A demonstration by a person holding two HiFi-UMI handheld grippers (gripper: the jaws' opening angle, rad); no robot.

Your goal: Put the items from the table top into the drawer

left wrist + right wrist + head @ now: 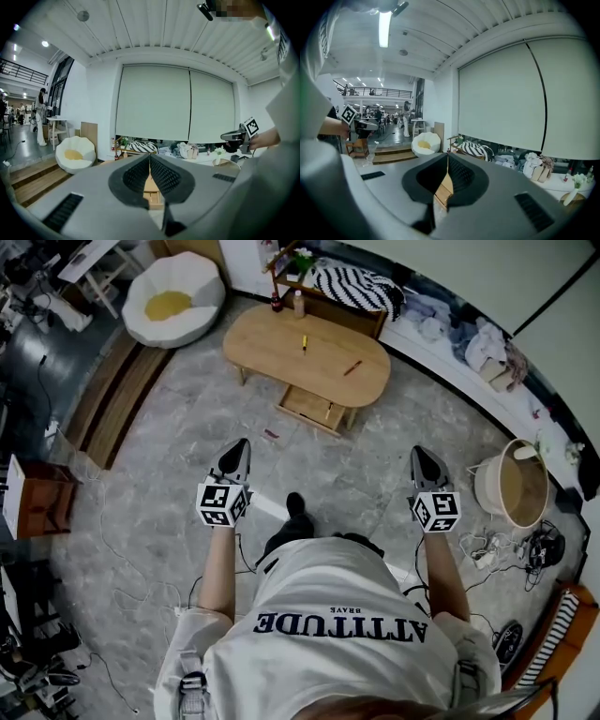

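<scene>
An oval wooden table [281,360] stands a few steps ahead on the stone floor. On it lie a yellow pen [304,343] and a red pen [352,367], and two small bottles [277,303] stand at its far edge. Its drawer [312,407] is pulled open on the near side. My left gripper [241,448] and right gripper [421,456] are held out side by side, well short of the table, both shut and holding nothing. In the left gripper view the left gripper [150,157] points at the table [152,187]; the right gripper [447,157] does the same in its own view.
A small red thing [271,434] lies on the floor before the drawer. A white round seat with a yellow cushion [173,298] and wooden steps [117,399] are on the left. A round basket [514,486] and cables [487,549] are on the right.
</scene>
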